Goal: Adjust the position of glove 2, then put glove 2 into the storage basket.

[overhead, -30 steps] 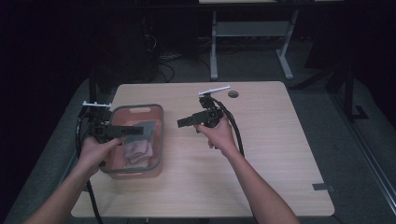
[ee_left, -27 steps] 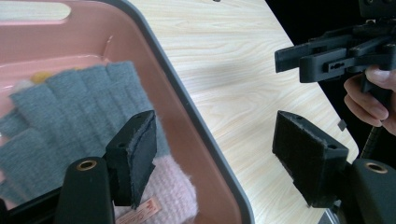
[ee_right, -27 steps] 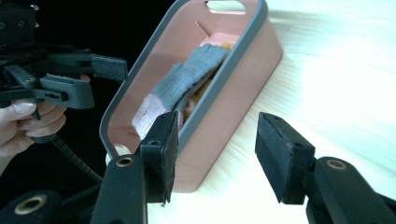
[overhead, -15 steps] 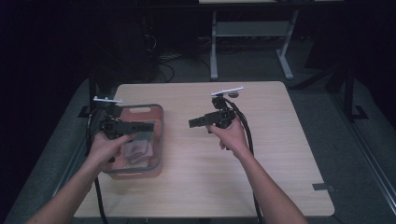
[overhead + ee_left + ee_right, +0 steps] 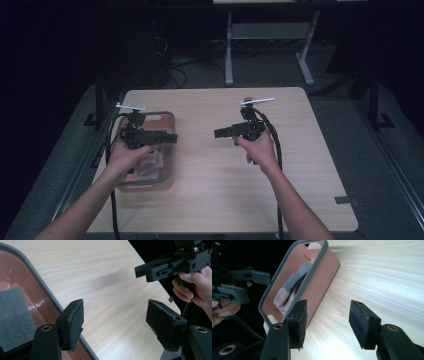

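Bin point(image 5: 167, 150), pinkish with a grey rim, sits on the left part of the wooden bench point(image 5: 225, 200), close to its left edge. Inside it lies a sock point(image 5: 289, 288), grey with a pale pink toe, stretched along the bottom; in the left gripper view a patch of its grey knit shows through the near wall.

Left tool point(image 5: 170, 137) hangs above the bin, over its far half, pointing toward the middle of the bench. Its jaws stand spread with nothing between them: in its own view the two black pads point(image 5: 73, 322) frame bare wood, and the bin's rim runs under the left one. A hand point(image 5: 127, 155) holds it from behind, the forearm crossing the bin's near left corner.

Right tool point(image 5: 221, 133) is held level over the middle of the bench, well apart from the bin and aimed at it. Its jaws are also spread and hold nothing; in the right gripper view they frame the bin's side wall and the wood beside it. The right hand point(image 5: 257, 150) grips its handle, and a black cable point(image 5: 275, 145) trails back along the arm.
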Demonstrator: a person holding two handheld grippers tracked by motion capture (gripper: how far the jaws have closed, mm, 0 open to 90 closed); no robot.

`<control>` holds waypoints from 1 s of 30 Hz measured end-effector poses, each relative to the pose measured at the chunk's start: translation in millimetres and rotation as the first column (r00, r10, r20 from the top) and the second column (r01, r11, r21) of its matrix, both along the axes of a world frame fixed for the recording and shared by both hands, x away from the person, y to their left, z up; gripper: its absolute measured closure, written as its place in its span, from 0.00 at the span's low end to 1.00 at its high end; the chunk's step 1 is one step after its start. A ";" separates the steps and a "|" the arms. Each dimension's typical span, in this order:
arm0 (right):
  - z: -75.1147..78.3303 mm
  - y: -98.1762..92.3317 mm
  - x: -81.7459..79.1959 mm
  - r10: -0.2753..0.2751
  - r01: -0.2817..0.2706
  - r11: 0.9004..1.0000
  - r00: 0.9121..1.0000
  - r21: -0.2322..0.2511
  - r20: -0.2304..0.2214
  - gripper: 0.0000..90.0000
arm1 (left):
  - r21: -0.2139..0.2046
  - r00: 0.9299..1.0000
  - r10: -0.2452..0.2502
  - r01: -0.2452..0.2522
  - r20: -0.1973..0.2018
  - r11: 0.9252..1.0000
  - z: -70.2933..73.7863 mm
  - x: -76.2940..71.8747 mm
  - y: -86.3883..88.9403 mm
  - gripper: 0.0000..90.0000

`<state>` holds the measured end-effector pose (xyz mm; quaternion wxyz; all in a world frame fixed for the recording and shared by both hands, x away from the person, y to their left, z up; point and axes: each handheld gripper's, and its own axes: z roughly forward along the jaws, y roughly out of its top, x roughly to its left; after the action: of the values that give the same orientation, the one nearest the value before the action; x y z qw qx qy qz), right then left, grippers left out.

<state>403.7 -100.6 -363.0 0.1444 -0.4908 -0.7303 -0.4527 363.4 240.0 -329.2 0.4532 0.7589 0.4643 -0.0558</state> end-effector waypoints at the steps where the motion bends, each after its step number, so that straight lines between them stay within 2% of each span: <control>1: -0.3 -1.5 0.2 -0.003 0.003 1.000 1.000 0.003 -0.001 0.53 | 0.004 1.000 -0.004 0.004 0.000 1.000 -0.4 0.4 -0.9 0.34; 10: -2.6 -10.9 -2.3 -0.011 0.011 1.000 1.000 -0.008 -0.009 0.53 | 0.016 1.000 -0.029 0.029 0.004 0.999 -0.8 -0.2 -10.9 0.33; 12: -1.7 -15.9 -3.5 -0.023 0.023 1.000 1.000 -0.002 0.002 0.53 | 0.012 1.000 -0.026 0.026 0.008 1.000 0.1 -1.0 -13.6 0.33; 17: -2.9 -25.2 -6.8 -0.040 0.040 0.999 0.999 0.007 -0.006 0.53 | 0.013 0.999 -0.040 0.040 0.007 0.999 -0.6 -3.4 -20.2 0.33; 22: -9.6 -35.5 -10.2 -0.059 0.059 0.998 0.998 0.016 -0.010 0.52 | 0.005 0.998 -0.054 0.054 0.009 0.999 -3.5 -5.5 -29.6 0.33; 26: -14.7 -44.2 -12.2 -0.072 0.073 0.997 0.997 0.017 -0.016 0.52 | 0.021 0.997 -0.077 0.077 0.007 0.997 -7.5 -6.3 -38.3 0.33; 30: -18.3 -53.8 -14.6 -0.086 0.086 0.996 0.996 0.020 -0.022 0.52 | 0.009 0.996 -0.089 0.089 0.004 0.996 -10.2 -7.5 -48.4 0.33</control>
<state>389.1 -154.4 -381.3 0.1376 -0.5249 -0.7022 -0.4610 355.9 191.6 -339.4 0.4480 0.7808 0.4296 -0.0722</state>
